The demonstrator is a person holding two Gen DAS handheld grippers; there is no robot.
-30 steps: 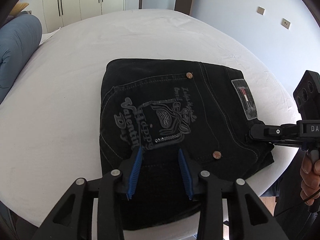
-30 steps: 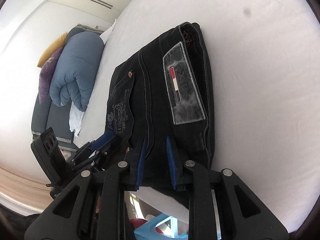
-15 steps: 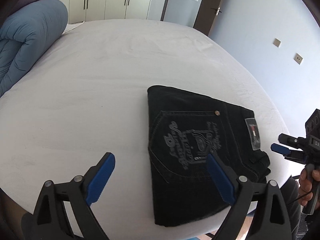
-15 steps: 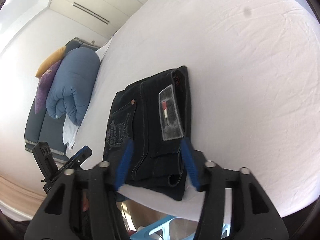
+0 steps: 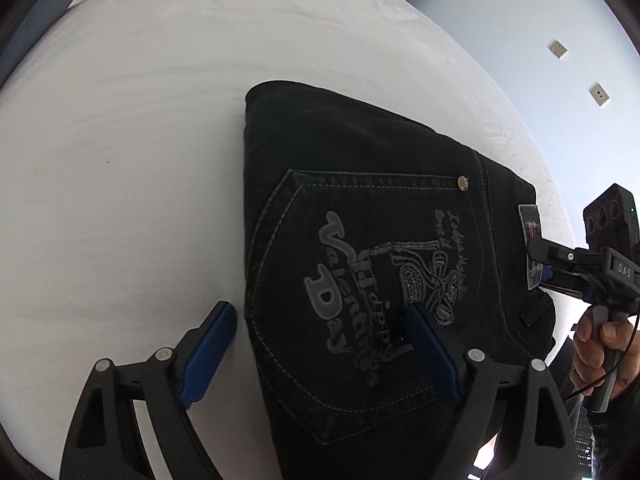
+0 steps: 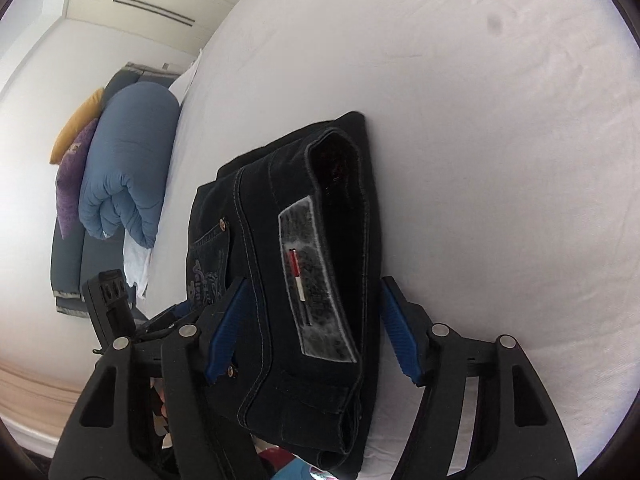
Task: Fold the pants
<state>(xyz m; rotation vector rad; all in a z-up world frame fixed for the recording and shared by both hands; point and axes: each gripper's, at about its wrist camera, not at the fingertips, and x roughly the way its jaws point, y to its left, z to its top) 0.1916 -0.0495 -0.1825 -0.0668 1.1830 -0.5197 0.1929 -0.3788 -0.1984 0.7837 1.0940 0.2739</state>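
Observation:
Black jeans (image 5: 360,208) lie folded into a thick rectangle on the white bed (image 5: 140,120), back pocket with grey "Valentine Day" embroidery facing up. My left gripper (image 5: 320,352) is open wide, its jaws straddling the near left edge of the stack. My right gripper (image 6: 312,332) is open wide, one jaw on each side of the waistband end with the grey patch (image 6: 316,284). The jeans (image 6: 280,208) overhang the bed's near edge there. The right gripper also shows in the left wrist view (image 5: 540,264).
A rolled blue duvet (image 6: 124,168) with purple and yellow pillows (image 6: 72,184) lies at the bed's far end. White wardrobes (image 6: 160,0) stand behind. A blue wall with sockets (image 5: 556,48) borders the bed. Blue and red items (image 6: 296,468) sit on the floor below the edge.
Both grippers let go of the jeans and opened wide, pulled back, then moved in close again. They now straddle the folded stack's edges.

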